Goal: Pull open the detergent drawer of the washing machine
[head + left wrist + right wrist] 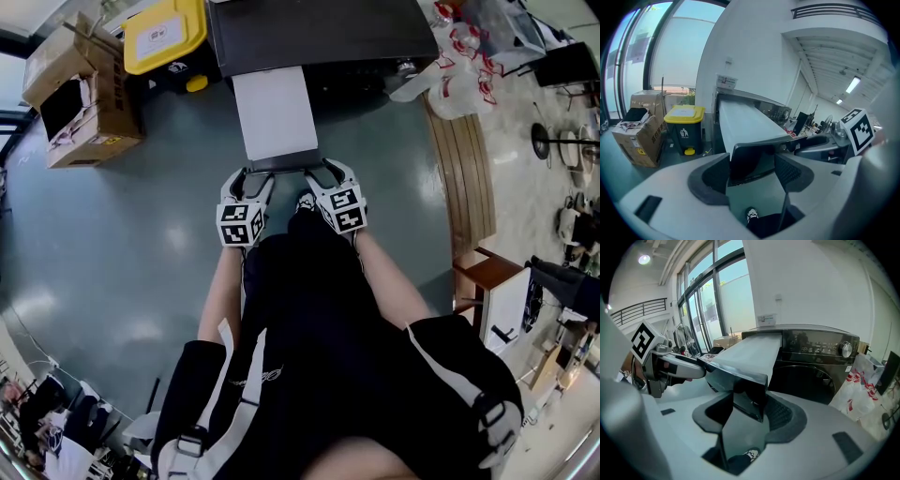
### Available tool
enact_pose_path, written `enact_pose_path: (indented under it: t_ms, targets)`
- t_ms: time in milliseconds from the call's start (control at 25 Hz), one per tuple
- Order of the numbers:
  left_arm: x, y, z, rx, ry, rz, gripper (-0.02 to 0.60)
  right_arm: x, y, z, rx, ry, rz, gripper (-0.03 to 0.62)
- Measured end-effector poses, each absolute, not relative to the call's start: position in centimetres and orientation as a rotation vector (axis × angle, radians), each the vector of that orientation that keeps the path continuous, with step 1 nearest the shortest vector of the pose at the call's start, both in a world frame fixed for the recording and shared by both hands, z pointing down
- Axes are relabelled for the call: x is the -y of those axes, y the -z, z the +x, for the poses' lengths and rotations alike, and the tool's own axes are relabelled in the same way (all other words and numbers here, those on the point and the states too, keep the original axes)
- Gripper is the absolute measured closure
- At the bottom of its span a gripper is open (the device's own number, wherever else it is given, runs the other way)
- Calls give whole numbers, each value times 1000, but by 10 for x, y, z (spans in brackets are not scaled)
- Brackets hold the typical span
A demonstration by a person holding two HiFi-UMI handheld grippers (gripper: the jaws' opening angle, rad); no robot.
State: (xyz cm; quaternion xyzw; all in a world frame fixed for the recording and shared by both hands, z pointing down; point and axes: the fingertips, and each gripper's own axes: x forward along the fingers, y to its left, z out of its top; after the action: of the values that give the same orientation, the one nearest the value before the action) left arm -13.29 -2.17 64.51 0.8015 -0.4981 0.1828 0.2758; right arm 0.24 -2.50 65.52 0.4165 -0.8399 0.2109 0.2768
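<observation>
The dark washing machine (319,33) stands at the top of the head view. Its long white detergent drawer (277,112) sticks far out toward me and ends in a dark front panel (281,161). My left gripper (251,178) is at the panel's left end, my right gripper (323,174) at its right end. The panel (750,161) fills the gap between the jaws of the left gripper (753,174). In the right gripper view, the panel's corner (747,397) sits between the jaws of the right gripper (747,414), touching both.
A yellow-lidded bin (167,36) and cardboard boxes (84,94) stand left of the machine. Plastic bags (459,56) and a curved wooden ledge (464,178) lie to its right. My shoe (305,202) is on the grey floor just below the drawer.
</observation>
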Motion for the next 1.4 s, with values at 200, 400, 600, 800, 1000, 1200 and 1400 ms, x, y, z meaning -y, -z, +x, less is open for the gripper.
enact_pose_path:
  t_ms: [200,400,600,800,1000,1200,1400]
  targets:
    - [10,-652,-139,1337,-499,2100,293,18,-655,6,2239,-593,1137,378]
    - [-7,-651,-140,1336,-480,2070,305,6,-656,11,2213,-613,1154,382]
    - [-24,-652,-132,1316,-482,2070,313,-15,-656,14,2185,-621,1160,407]
    - [-43,-654,-133,1305,-477,2038,334,-39,-651,10,2172,-634,1165,420]
    - [-62,-640,-135,1345,-455,2038,391,-62,-645,5,2151,-626,1146,456]
    - [-85,-620,-143,1373,-460,2061,538,-85,-635,-10,2113,-598,1129,585]
    - [-109,-611,-152,1393,-434,1994,558,-111,-621,-30,2106,-577,1065,585]
